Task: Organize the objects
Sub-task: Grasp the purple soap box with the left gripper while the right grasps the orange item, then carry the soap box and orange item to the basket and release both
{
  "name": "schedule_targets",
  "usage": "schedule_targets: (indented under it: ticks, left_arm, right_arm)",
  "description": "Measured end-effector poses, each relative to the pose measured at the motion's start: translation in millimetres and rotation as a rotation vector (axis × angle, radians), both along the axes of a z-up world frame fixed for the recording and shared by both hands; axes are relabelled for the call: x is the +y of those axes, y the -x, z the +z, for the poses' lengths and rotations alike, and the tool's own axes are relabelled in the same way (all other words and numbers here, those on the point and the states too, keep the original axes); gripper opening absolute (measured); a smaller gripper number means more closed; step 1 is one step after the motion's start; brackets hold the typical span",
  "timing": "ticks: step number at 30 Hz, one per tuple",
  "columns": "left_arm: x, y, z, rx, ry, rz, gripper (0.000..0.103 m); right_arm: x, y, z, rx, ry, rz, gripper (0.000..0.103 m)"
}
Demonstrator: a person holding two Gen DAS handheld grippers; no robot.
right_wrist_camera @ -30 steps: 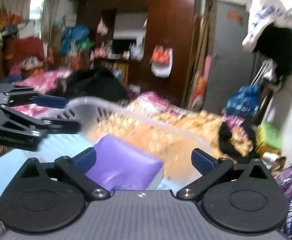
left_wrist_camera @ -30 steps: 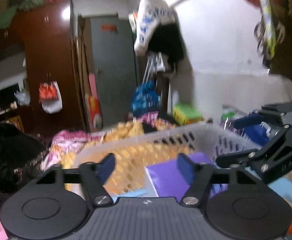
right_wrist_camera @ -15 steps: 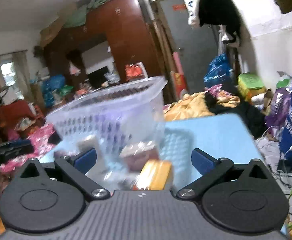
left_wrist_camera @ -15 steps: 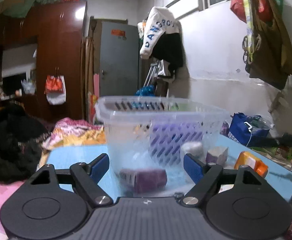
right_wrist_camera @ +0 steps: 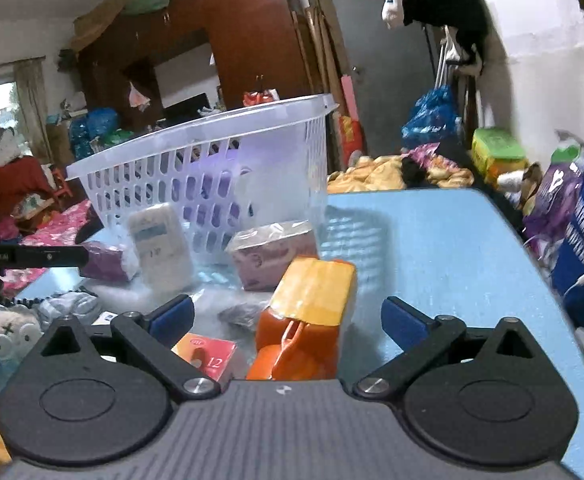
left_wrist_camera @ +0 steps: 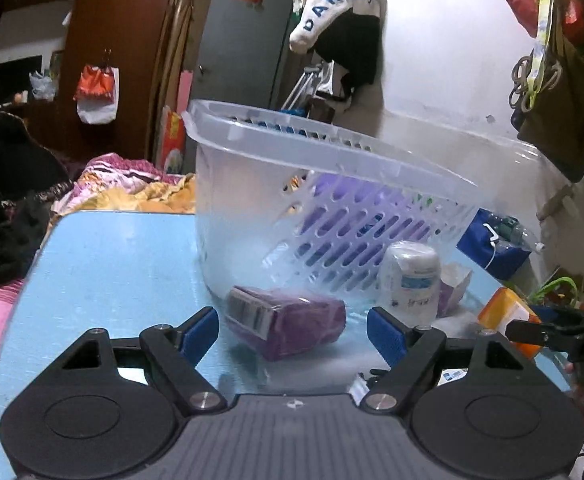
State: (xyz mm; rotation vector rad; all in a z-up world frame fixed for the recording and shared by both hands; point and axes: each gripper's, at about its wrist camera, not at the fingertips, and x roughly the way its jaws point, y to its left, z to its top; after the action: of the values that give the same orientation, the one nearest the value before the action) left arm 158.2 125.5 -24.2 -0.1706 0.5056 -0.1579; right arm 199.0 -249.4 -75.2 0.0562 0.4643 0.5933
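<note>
Lying straight ahead of the left tool [left_wrist_camera: 292,330], between its spread blue fingers and untouched, one purple wrapped packet [left_wrist_camera: 286,322] is being framed on the blue worktop [left_wrist_camera: 112,264]. Directly beyond the packet, one translucent slotted basket [left_wrist_camera: 312,184] is being seen tilted, with something purple showing through its slots. Ahead and to the right of this tool, one white bottle [left_wrist_camera: 410,276] is being shown upright, and further right one orange carton [left_wrist_camera: 506,312] is being partly hidden by the other tool's arm. The packet is being judged light, soft under its film and rather slippery, so its short sides are being suggested as the place for a pinch.

In the right wrist view, the right tool [right_wrist_camera: 288,318] is being held wide apart too, with nothing pinched. Just ahead, between its fingers, the orange carton [right_wrist_camera: 308,312] is being seen; it is being judged stiff and light, best taken across its narrow faces. Beyond it one clear-wrapped pink packet [right_wrist_camera: 274,250] is lying against the basket [right_wrist_camera: 212,168]. Ahead to the left, the white bottle [right_wrist_camera: 160,246] and the purple packet [right_wrist_camera: 106,260] are being shown side by side, and nearest on the left one red box [right_wrist_camera: 208,356] and one grey plush toy [right_wrist_camera: 8,332] are resting.
</note>
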Motion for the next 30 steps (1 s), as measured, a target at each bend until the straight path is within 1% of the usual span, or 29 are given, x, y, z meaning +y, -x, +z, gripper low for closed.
schedule_targets:
  ticks: [2, 4, 5, 7, 8, 10, 12, 13, 14, 16, 17, 19, 21, 24, 26, 30]
  left_arm:
    - [-3.4, -2.9, 0.6, 0.007, -0.024, -0.001, 0.084]
    - [-5.3, -6.9, 1.0, 0.014, -0.040, 0.002, 0.084]
    - [-5.6, -9.6, 1.1, 0.019, -0.044, 0.004, 0.084]
    - [-4.2, -14.7, 0.7, 0.039, -0.042, 0.005, 0.084]
    - [-3.0, -17.8, -0.4, 0.055, -0.043, 0.004, 0.084]
    - [-1.1, -24.4, -2.9, 0.090, -0.044, -0.008, 0.084]
    - [2.0, -31.2, -6.4, 0.120, -0.033, -0.016, 0.084]
    - [3.8, -33.0, -7.1, 0.124, -0.028, -0.013, 0.084]
    - [4.9, -33.3, -6.5, 0.123, -0.021, -0.014, 0.084]
    - [4.6, -32.6, -6.4, 0.118, -0.010, -0.031, 0.075]
    - [3.9, -30.8, -6.2, 0.110, -0.007, -0.034, 0.074]
    - [1.6, -25.8, -4.7, 0.087, -0.031, -0.028, 0.072]
    - [-2.7, -21.6, -3.1, 0.059, -0.046, -0.038, 0.070]
    - [-7.4, -11.2, 0.2, 0.009, -0.051, -0.045, 0.068]
    - [-7.5, 0.5, 4.3, -0.036, -0.039, -0.041, 0.067]
    - [-5.9, 20.2, 12.4, -0.107, -0.026, -0.027, 0.067]
  right_arm:
    - [-1.6, -0.9, -0.9, 0.013, -0.012, 0.000, 0.099]
    - [-5.3, -4.5, -3.0, 0.041, -0.032, 0.002, 0.092]
    - [-6.0, -5.7, -3.6, 0.046, -0.037, 0.003, 0.090]
    - [-5.8, -6.8, -4.5, 0.050, -0.032, 0.001, 0.085]
    - [-3.5, -6.6, -4.2, 0.049, -0.021, 0.001, 0.083]
    - [0.0, -4.8, -4.0, 0.042, 0.001, 0.001, 0.076]
    - [0.3, -4.8, -4.5, 0.043, 0.004, 0.004, 0.071]
    - [0.0, -5.3, -5.2, 0.047, 0.003, 0.006, 0.067]
    - [-1.0, -5.4, -5.4, 0.048, 0.000, 0.003, 0.065]
    - [-0.7, -4.6, -5.2, 0.042, 0.008, 0.002, 0.058]
    - [0.3, -3.4, -5.2, 0.036, 0.016, 0.000, 0.056]
    - [1.4, -1.1, -4.9, 0.022, 0.027, -0.007, 0.049]
    - [0.6, 0.5, -4.9, 0.011, 0.022, -0.009, 0.045]
    - [-3.3, 1.9, -4.4, -0.001, -0.012, 0.017, 0.044]
    - [-6.6, 4.6, -3.9, -0.030, -0.037, 0.029, 0.044]
    - [-5.5, 9.9, -2.5, -0.069, -0.043, 0.037, 0.044]
